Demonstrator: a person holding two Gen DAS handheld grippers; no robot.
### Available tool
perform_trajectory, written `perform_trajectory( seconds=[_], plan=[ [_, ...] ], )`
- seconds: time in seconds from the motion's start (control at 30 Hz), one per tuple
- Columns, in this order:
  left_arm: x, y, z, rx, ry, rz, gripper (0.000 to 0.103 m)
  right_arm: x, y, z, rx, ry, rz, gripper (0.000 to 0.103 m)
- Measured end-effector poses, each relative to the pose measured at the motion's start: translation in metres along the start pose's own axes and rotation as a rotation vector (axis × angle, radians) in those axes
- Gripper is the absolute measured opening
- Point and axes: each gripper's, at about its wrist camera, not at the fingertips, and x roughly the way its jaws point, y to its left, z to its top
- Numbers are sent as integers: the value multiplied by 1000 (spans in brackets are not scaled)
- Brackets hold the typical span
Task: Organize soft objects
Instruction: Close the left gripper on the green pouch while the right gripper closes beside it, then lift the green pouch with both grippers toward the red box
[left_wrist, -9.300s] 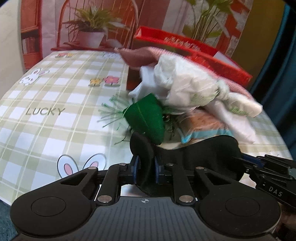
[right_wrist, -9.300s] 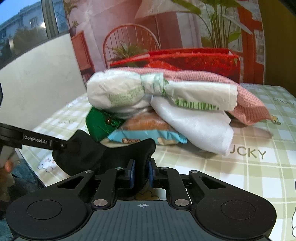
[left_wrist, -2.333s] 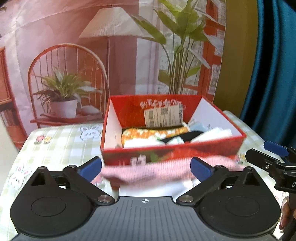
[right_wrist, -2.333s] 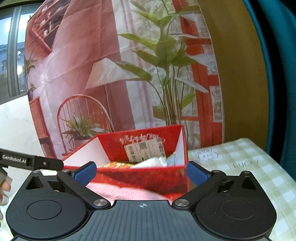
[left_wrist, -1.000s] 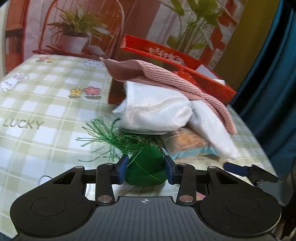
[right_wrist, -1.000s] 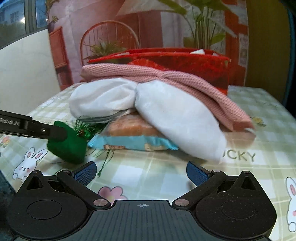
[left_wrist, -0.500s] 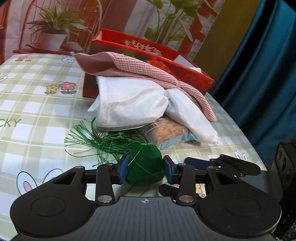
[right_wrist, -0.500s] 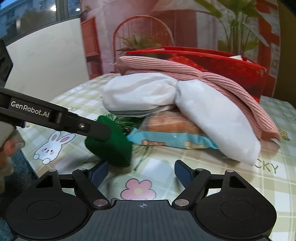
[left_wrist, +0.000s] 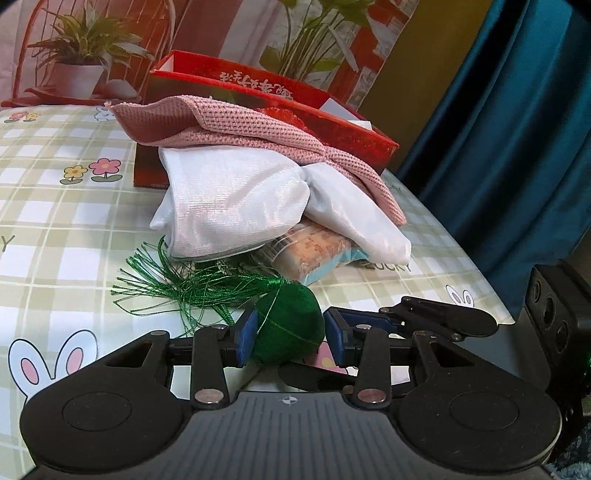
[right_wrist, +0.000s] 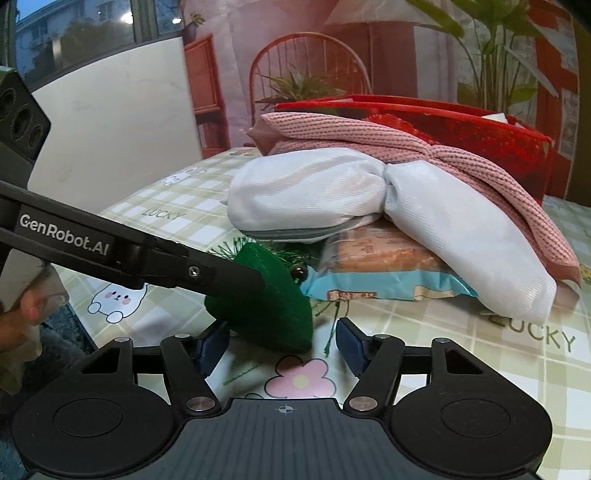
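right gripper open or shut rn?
Open. The right gripper has its blue pads apart, either side of the green pouch that the left gripper clamps.

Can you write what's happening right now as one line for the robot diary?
left gripper: shut on green pouch | right gripper: open, near pouch | pile: pink cloth over white bag | red box: behind

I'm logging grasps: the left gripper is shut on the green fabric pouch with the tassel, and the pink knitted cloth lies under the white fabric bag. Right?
Not quite. In the left wrist view, the pink knitted cloth lies on top of the white fabric bag, not under it. The left gripper is indeed shut on the green fabric pouch.
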Motion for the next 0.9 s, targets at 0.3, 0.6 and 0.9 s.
perform_trajectory(
  seconds=[0.3, 0.6, 0.9],
  plan=[
    [1, 0, -2, 24, 11, 0, 42, 1, 8, -2, -40, 4, 12, 55],
    [4, 4, -5, 9, 23, 8, 42, 0, 7, -3, -40, 1, 5, 55],
    [-10, 0, 1, -2, -16, -3, 42, -6, 12, 0, -39, -26, 15, 54]
  ],
)
